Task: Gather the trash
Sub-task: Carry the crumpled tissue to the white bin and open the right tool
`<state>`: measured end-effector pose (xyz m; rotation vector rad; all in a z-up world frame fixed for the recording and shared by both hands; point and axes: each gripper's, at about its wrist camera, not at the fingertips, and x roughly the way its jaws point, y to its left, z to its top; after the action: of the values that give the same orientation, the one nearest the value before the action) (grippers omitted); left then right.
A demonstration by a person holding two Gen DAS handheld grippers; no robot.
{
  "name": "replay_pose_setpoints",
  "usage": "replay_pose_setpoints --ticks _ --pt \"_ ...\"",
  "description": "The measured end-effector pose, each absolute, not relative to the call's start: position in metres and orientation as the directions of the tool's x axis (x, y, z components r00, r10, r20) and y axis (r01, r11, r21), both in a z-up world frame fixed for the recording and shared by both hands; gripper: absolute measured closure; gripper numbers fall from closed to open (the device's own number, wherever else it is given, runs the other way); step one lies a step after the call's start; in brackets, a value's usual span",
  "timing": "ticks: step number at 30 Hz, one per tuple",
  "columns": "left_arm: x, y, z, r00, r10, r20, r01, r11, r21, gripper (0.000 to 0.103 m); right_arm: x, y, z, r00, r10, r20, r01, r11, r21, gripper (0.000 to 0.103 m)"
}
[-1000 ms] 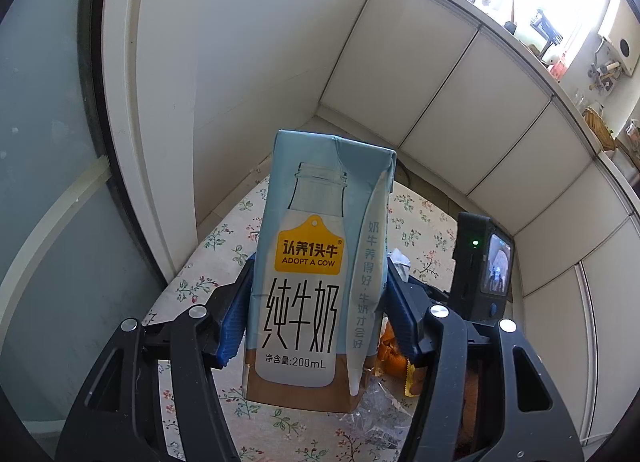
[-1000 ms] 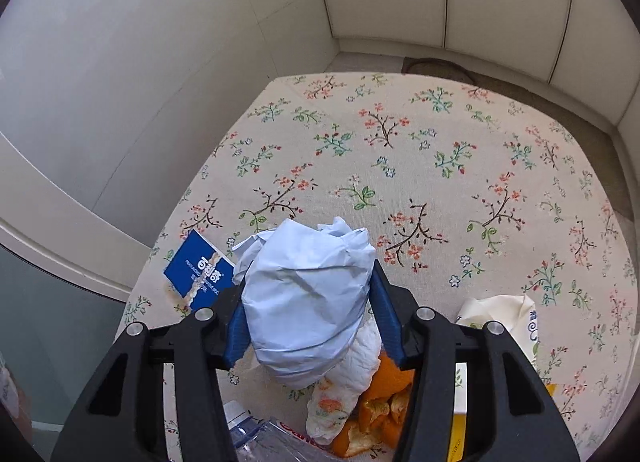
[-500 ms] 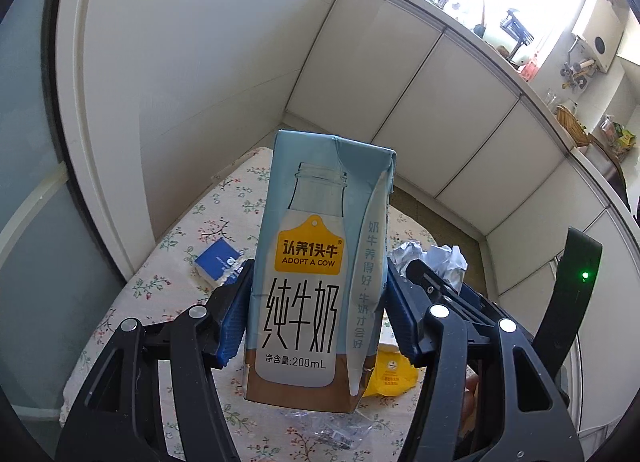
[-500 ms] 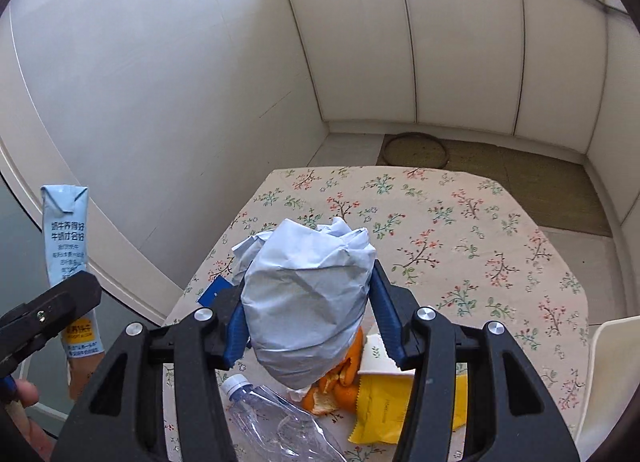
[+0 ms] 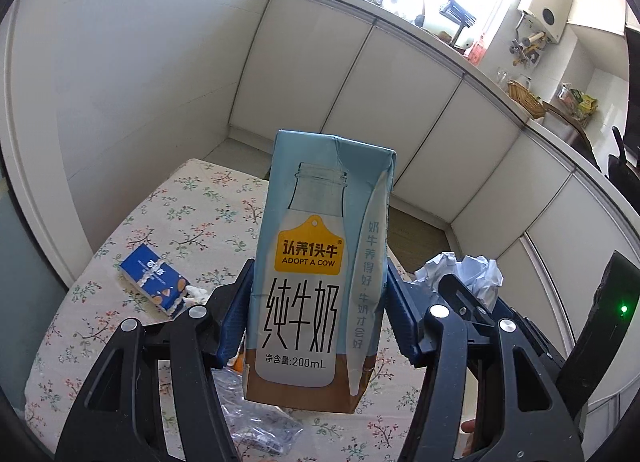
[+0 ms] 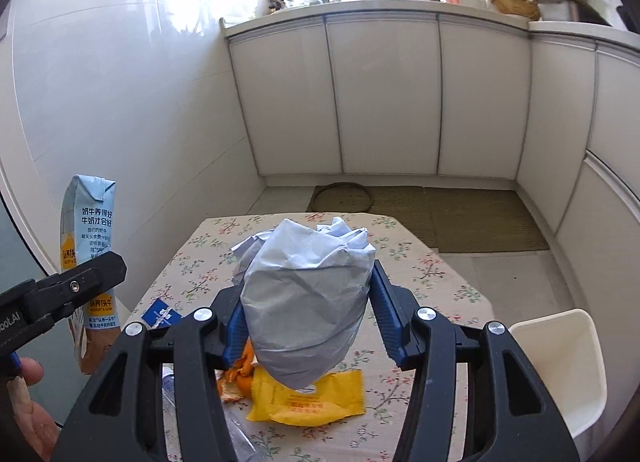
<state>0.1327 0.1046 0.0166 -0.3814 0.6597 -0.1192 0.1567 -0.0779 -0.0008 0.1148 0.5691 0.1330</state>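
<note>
- Trash in both claws, lifted above the floral-cloth table (image 6: 440, 274): my left gripper (image 5: 316, 322) is clamped on a milk carton (image 5: 320, 262), pads at its lower half.
- I judge the carton light and stiff but crushable; its flat sides are the right hold.
- My right gripper (image 6: 308, 322) squeezes a crumpled paper ball (image 6: 308, 302), soft, springy, weightless by the look of it.
- Left on the table: a blue box (image 5: 154, 282) near the left edge, a yellow wrapper (image 6: 308, 398) and orange peel (image 6: 236, 378) toward the near edge.
- A white bin (image 6: 560, 366) sits off the right edge, with open air between.
</note>
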Motion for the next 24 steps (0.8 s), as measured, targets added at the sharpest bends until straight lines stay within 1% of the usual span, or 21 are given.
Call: replay_pose_setpoints --ticks 6,13,24 --pt "0.130 0.067 0.016 0.798 -0.256 -0.545 0.054 0.932 -0.359 0.045 0.140 -0.123 0.004 0.859 0.073 -0.506 0.005 0.988 0.152 0.050" --pt "0.136 0.025 0.012 0.784 -0.290 -0.549 0.107 0.934 -0.341 0.045 0.126 -0.168 0.002 0.873 -0.046 -0.486 0.125 0.984 0.130 0.050" --pt "0.140 -0.037 -0.002 0.750 -0.337 -0.570 0.183 0.933 -0.310 0.045 0.116 -0.253 -0.021 0.815 -0.228 -0.533 0.324 0.941 0.093 0.049"
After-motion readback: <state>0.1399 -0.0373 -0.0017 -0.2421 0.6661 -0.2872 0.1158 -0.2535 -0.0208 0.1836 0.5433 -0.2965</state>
